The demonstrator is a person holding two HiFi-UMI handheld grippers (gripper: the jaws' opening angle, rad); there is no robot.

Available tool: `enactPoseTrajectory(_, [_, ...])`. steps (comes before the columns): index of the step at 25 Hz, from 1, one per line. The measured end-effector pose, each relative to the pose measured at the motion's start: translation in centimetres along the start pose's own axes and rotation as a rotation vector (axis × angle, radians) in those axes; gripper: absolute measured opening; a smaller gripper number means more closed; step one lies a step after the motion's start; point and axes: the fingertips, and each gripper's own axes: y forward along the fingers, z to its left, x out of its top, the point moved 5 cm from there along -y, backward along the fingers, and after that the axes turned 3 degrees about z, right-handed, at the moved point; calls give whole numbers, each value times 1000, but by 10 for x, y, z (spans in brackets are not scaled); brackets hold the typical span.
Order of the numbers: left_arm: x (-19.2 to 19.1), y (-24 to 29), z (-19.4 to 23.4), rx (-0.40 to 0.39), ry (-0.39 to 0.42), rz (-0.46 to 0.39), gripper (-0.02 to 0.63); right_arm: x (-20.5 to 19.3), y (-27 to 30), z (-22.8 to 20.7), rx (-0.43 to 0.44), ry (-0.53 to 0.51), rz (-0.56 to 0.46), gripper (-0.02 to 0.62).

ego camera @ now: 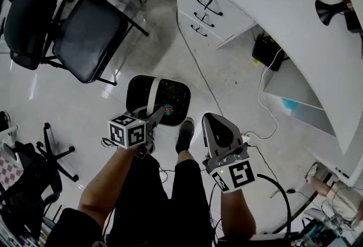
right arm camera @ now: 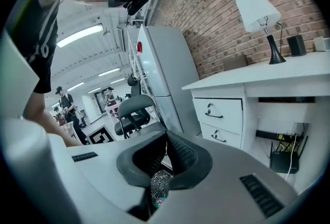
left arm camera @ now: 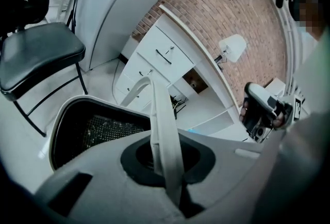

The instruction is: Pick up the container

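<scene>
Your left gripper (ego camera: pixel 154 118) is clamped tight on the handle (ego camera: pixel 151 95). In the left gripper view the white strap runs straight between the jaws of that gripper (left arm camera: pixel 167 166), pinched there with no gap. The container (ego camera: pixel 170 95) hangs from the strap in front of your legs, over the pale floor (ego camera: pixel 102 104), and its black mesh is ringed by a white rim.

From the head view its mouth faces straight up at you. The opening is a rounded oblong with its long axis lying across the picture, left to right. The handle arches over the short way, from the far rim back to your jaws. Something small, green and red, sits inside near the jaws, too small to tell what.

In the left gripper view the container (left arm camera: pixel 93 130) sits left of the handle (left arm camera: pixel 160 115), its mouth tipped towards the camera, and the strap rises away from the jaws in a loop.

Your right gripper (ego camera: pixel 214 122) is just beside the container on its right, apart from it. In the right gripper view the pads of that gripper (right arm camera: pixel 166 138) meet at their tips with nothing between them, so it is closed and empty. A sliver of mesh shows below, through the gap behind the tips.

A black chair (ego camera: pixel 85 36) stands well off to the upper left, and white drawers (ego camera: pixel 207 10) are straight ahead.
</scene>
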Motion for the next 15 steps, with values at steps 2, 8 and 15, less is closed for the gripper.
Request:
enactPoseTrajectory(2, [9,-18,-19,-2,-7,-4,11,19,-8,7,-3,-9,-7,5])
enactPoseTrajectory(8, [36,-85,-70,-34,-9,-17,11,67,-30,36,4,-34,2,5])
enactPoseTrajectory(15, [69,-142,-124,-62,8,-44,11,119,-49,59,15,-101,-7,3])
